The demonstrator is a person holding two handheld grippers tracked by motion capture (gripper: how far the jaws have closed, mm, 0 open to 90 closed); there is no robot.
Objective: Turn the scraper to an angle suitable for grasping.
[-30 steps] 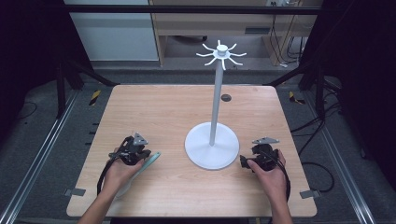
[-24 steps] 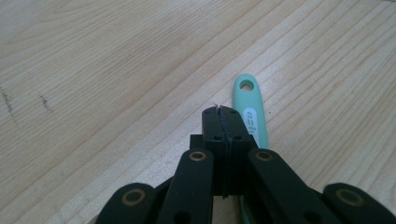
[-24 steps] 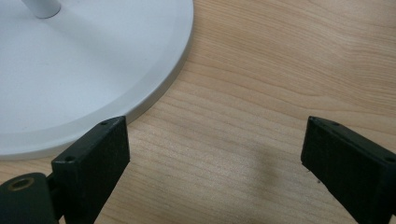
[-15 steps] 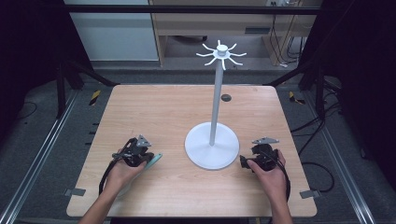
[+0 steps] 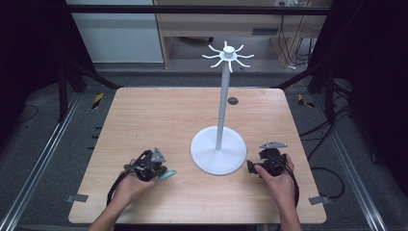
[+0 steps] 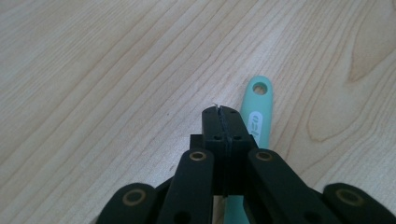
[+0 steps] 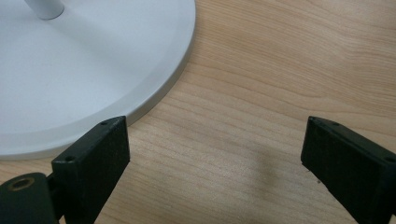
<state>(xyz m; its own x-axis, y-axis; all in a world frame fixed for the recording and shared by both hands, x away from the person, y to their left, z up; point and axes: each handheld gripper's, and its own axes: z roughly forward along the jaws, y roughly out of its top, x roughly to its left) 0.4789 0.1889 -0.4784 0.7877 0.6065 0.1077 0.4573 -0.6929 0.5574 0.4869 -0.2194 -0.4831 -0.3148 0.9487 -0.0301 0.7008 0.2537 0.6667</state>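
Wooden table [image 5: 144, 120]: one white stand [image 5: 219, 154], one teal handle [image 6: 256, 116]; left gripper [image 6: 223, 116] fingers closed, seemingly empty; right gripper [image 7: 215, 154] fingers wide.

L gripper [image 5: 163, 172] fingers closed, R gripper [image 5: 251, 167] fingers wide apart

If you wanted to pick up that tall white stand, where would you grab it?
Probably the thin upright pole, low down near the round base, coming in level from the person's side. The flat disc looks too broad for jaws, while the pole is narrow, and a low hold should limit tipping.
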